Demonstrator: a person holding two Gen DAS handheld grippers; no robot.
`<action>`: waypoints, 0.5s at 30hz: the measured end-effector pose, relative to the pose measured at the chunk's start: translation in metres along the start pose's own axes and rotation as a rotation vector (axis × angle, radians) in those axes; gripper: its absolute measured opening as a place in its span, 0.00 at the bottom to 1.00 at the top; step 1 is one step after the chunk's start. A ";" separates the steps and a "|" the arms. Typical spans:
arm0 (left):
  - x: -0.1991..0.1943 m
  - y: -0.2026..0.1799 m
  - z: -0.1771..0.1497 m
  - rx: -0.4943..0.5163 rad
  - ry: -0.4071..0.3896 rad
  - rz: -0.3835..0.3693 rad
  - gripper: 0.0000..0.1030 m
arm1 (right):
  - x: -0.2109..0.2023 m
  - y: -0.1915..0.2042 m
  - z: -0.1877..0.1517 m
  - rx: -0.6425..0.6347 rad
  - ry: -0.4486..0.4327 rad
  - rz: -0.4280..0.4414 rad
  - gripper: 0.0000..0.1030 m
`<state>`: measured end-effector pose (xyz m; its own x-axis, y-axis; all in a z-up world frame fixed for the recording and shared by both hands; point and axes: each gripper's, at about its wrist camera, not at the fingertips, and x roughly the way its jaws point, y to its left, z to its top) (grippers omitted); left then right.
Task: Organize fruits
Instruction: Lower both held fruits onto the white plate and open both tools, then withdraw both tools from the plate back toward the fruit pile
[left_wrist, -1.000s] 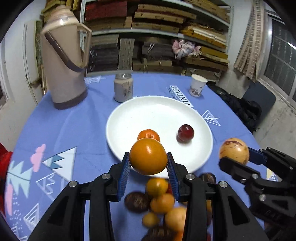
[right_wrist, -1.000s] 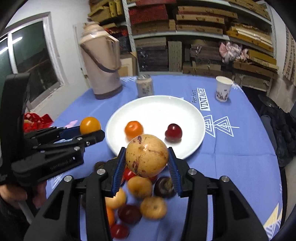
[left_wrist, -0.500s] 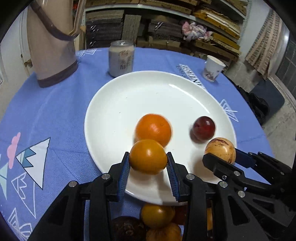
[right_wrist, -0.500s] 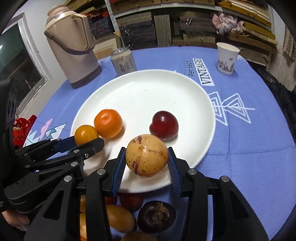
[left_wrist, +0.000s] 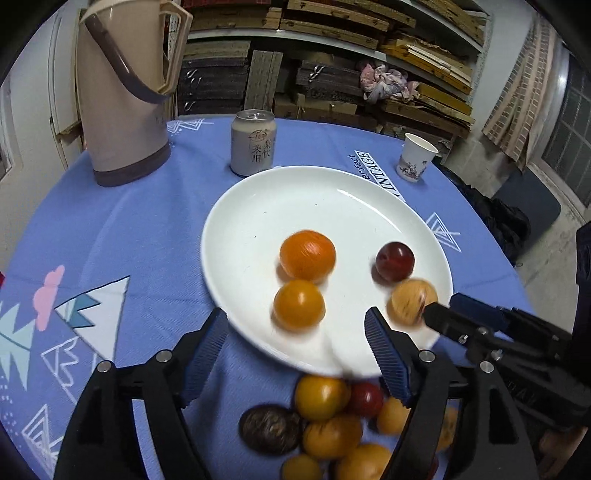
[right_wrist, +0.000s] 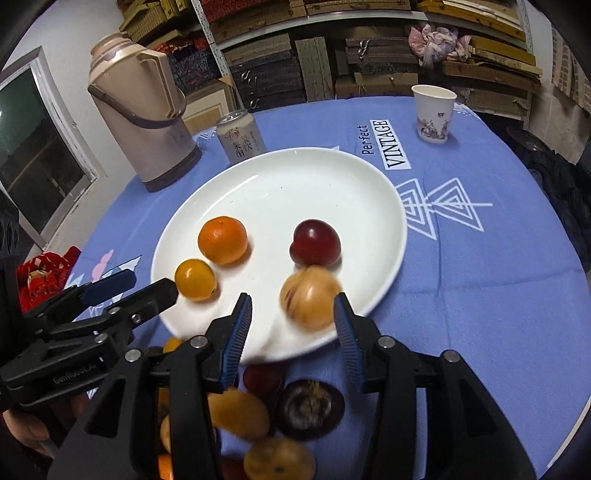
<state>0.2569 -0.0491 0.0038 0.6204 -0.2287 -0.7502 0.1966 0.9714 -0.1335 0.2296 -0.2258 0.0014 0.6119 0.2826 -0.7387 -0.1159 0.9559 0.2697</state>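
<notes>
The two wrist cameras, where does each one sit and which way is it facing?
Left wrist: rides the left claw, angled down over the white plate; its own open fingers frame the yellow-orange fruit, the right claw enters from the right.
Right wrist: rides the right claw, angled down; jaws just opened around the tan fruit, left claw at left.
Shared: plate, thermos, can, paper cup.

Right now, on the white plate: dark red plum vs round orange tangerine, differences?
The dark red plum is deep red and glossy; the round orange tangerine is bright orange and matte. The plum looks slightly smaller. The plum touches the tan speckled fruit. Both rest on the white plate.
</notes>
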 end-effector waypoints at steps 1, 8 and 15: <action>-0.005 0.001 -0.004 0.011 -0.001 0.008 0.78 | -0.004 -0.001 -0.003 0.000 -0.003 0.000 0.50; -0.038 0.004 -0.030 0.057 -0.038 0.042 0.89 | -0.044 -0.001 -0.038 -0.019 -0.050 -0.046 0.80; -0.056 0.004 -0.060 0.079 -0.040 0.025 0.91 | -0.075 0.008 -0.080 -0.049 -0.070 -0.046 0.92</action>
<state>0.1769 -0.0284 0.0066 0.6554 -0.2081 -0.7261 0.2386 0.9691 -0.0624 0.1203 -0.2331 0.0091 0.6706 0.2338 -0.7040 -0.1237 0.9710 0.2046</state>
